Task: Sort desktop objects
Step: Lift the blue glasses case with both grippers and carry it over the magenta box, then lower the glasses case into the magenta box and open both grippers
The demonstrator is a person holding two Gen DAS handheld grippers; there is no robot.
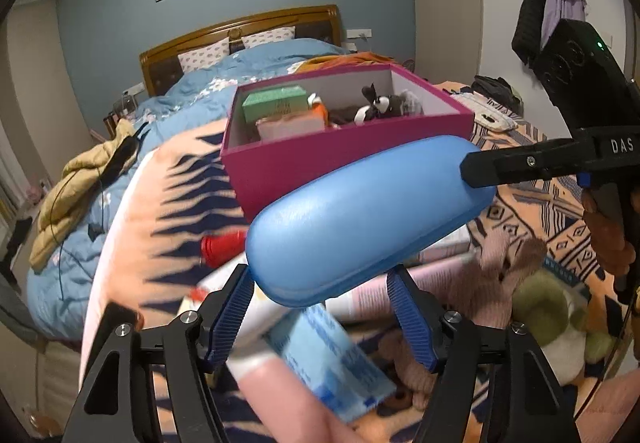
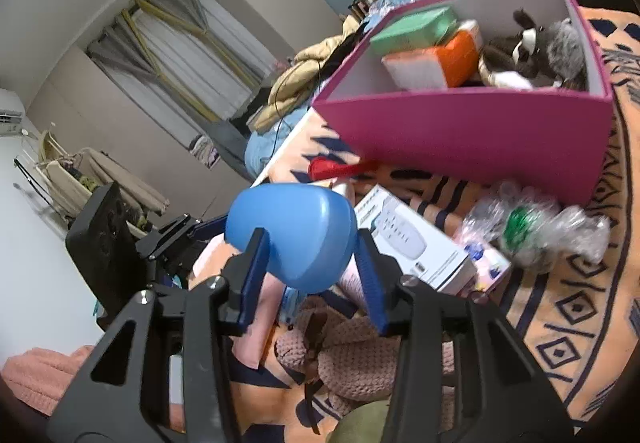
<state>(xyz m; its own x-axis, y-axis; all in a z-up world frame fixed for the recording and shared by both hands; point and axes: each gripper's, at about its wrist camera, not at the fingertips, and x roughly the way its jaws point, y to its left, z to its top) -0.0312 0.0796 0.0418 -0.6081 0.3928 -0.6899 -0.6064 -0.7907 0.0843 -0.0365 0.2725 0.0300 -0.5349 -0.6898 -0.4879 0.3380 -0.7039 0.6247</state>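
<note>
1. My right gripper [image 2: 310, 263] grips one end of the blue case [image 2: 294, 235]: both blue pads press its sides, and the case's rounded end juts past the fingertips.
2. My left gripper [image 1: 320, 303] straddles the other end of the same blue case [image 1: 360, 215]; the left pad touches its lower edge, but I cannot tell whether the right pad bears on it.
3. The case hangs in the air between the two grippers, above the clutter, just short of the magenta box [image 1: 304, 159].
4. Below the case lie a blue-and-white packet [image 1: 340, 363], a white carton [image 2: 416, 243], a knitted pink toy [image 2: 360, 355], and a red item [image 2: 340, 167] near the box's front wall.
5. The magenta box [image 2: 472, 131] stands open-topped on the patterned blanket [image 2: 580, 303]; its near rim is the edge closest to the case.
6. Inside, a green box [image 2: 412, 29], an orange-and-white pack [image 2: 436, 63] and a grey plush animal [image 2: 536, 47] fill most of the floor.
7. A crumpled clear bag [image 2: 536, 231] lies beside the box's right front corner; bare blanket shows to the right of it.
</note>
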